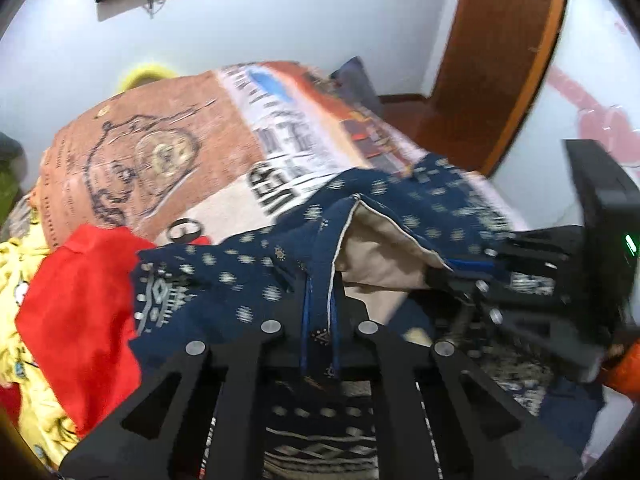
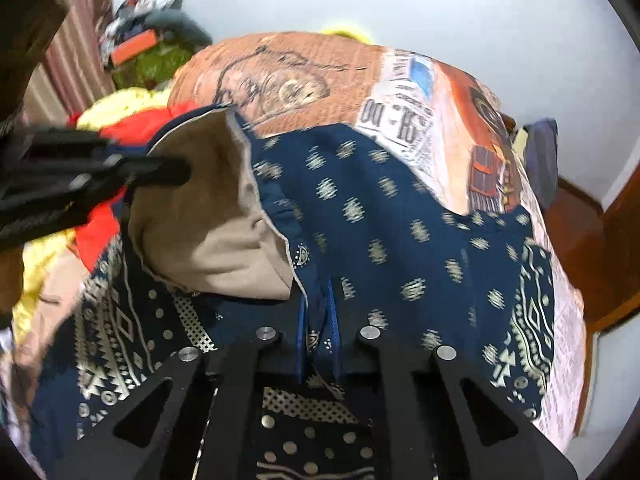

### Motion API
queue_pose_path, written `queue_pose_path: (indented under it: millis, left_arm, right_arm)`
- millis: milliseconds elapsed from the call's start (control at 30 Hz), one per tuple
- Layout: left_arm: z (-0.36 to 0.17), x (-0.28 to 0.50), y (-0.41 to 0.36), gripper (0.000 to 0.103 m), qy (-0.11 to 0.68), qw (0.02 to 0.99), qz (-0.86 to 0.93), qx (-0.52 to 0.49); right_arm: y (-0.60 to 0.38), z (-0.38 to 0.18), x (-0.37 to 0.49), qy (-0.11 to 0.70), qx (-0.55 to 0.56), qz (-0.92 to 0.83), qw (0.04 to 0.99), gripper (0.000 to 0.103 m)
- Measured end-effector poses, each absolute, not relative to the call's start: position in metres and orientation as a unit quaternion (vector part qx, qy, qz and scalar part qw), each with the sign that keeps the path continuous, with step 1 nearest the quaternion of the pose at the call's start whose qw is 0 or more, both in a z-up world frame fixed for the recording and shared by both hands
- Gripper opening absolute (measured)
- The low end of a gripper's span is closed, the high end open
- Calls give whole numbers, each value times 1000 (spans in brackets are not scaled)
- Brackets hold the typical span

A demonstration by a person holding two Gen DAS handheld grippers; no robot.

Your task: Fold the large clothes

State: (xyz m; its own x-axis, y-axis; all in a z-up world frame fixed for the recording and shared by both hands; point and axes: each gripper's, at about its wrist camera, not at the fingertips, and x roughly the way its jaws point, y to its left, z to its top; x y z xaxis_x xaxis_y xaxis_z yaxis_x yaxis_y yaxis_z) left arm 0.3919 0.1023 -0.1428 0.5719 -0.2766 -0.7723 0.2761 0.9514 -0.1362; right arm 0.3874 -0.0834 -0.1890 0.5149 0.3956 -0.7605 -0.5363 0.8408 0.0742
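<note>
Both grippers pinch the navy blue printed cotton garment [image 2: 384,216] at its edge: the left gripper [image 1: 320,328] and the right gripper [image 2: 318,332], each pressed together on cloth. The garment drapes over the printed orange bedspread [image 1: 168,136].

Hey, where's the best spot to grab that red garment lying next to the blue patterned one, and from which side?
Judging by the left wrist view, grip the red garment at its upper edge, where a fold stands up off the bed cover, coming from the bed side. Its lower right part runs under the blue patterned garment, so pulling there would likely drag both.
</note>
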Motion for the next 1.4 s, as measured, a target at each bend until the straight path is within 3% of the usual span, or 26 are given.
queue_pose_path:
  millis: [233, 700, 767, 933, 1067, 1133, 1400]
  left_arm:
    - [-133, 350, 82, 7, 440, 874, -207, 12]
    - [-217, 298, 71, 7, 536, 822, -186, 44]
    - [-214, 294, 71, 10, 534, 825, -180, 48]
    - [-180, 293, 79, 32, 525, 832, -178, 30]
    - [-139, 301, 88, 46, 477, 862, -170, 15]
    - [-130, 312, 92, 54, 457, 878, -143, 20]
    - [-189, 352, 83, 54, 528, 841, -113, 12]
  right_arm:
    - [-123, -166, 361, 427, -34, 302, 852, 5]
    - [-145, -202, 327, 483, -43, 288, 826, 6]
    - [-149, -206, 327, 493, -40, 284, 821, 13]
    - [-156, -204, 323, 490, -43, 267, 829, 39]
    - [-169, -195, 318, 478, -36, 259, 839, 49]
    - [-176, -193, 314, 470, -35, 249, 846, 53]
    - [-211, -192, 302, 474, -18, 220, 852, 54]
